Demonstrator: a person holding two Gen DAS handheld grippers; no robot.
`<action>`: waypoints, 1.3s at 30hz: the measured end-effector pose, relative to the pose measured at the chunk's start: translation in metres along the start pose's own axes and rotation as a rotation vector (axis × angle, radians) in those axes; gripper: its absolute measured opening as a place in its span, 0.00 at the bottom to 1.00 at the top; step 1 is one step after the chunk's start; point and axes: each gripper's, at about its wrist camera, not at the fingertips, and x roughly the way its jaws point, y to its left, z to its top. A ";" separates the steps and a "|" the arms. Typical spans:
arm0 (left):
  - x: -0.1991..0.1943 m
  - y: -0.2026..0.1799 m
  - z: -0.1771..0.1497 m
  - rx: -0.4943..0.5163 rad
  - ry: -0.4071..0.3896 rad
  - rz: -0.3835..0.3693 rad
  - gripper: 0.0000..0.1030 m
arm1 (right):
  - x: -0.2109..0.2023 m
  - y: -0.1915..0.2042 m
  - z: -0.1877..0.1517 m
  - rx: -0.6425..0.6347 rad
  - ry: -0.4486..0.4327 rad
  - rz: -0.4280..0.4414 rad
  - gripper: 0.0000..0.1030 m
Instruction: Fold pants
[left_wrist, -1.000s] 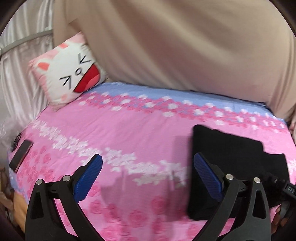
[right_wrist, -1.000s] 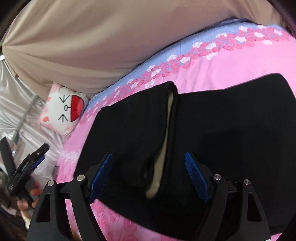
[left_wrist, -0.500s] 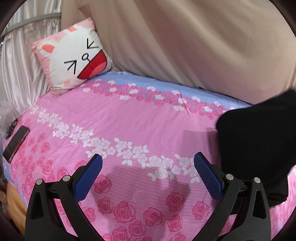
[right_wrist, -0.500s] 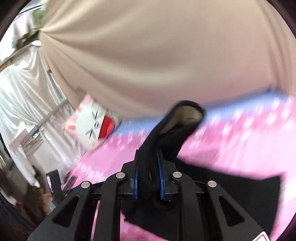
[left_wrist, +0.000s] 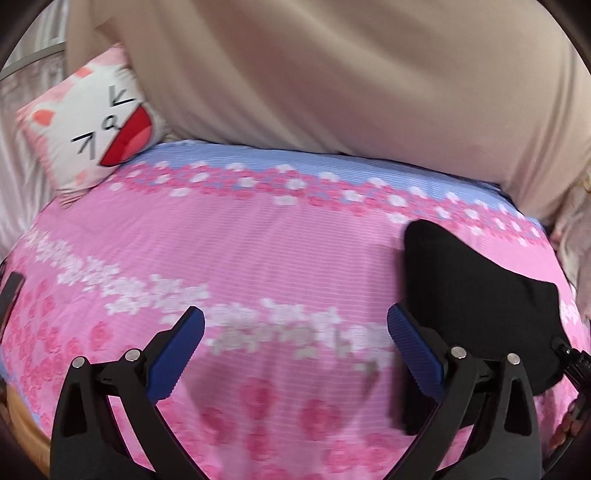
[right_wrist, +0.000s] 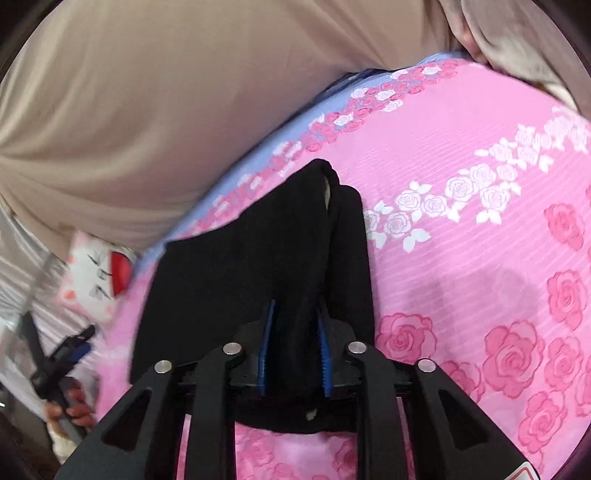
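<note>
Leftmost, far against the beige curtain (left_wrist: 332, 81): cat-face pillow (left_wrist: 92, 133), propped at the far-left corner of the bed. Nearer, at the left edge: a dark flat thing, too cropped to name. Across the middle: pink rose-print bedsheet (left_wrist: 258, 251), blue band along the far side. Over the near middle: left gripper (left_wrist: 295, 343), blue pads spread wide, nothing between them, hovering above bare sheet. Right of it: black pants (left_wrist: 472, 295), already a compact folded bundle lying on the right part of the bed. Farthest right: right gripper (right_wrist: 293, 358), pads pinched narrow on a thick bunch of the pants' near edge, pale lining peeking out at the far fold.

Risks, as judgement only: grip bites several layers at once, so a pull could drag the whole bundle across the sheet instead of turning one flap over. Nothing pins the far side, since the left gripper holds nothing; fold likely to skew or spring apart. Release too early, and the thick roll may flop back.

Against a second ago: right pads then stood wide above the pants, now clamped on them. Against half a second ago: bundle then hoisted up toward the curtain, now down on the sheet again, narrower. Left gripper wide throughout.
</note>
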 end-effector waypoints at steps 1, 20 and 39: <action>0.001 -0.008 0.000 0.008 0.005 -0.020 0.94 | 0.000 0.003 0.001 -0.008 0.006 0.008 0.37; 0.040 -0.067 -0.017 0.135 0.115 0.003 0.94 | -0.026 0.037 0.025 -0.140 -0.100 -0.143 0.29; 0.067 -0.060 -0.023 0.155 0.149 0.047 0.95 | 0.243 0.213 0.046 -0.602 0.371 -0.025 0.00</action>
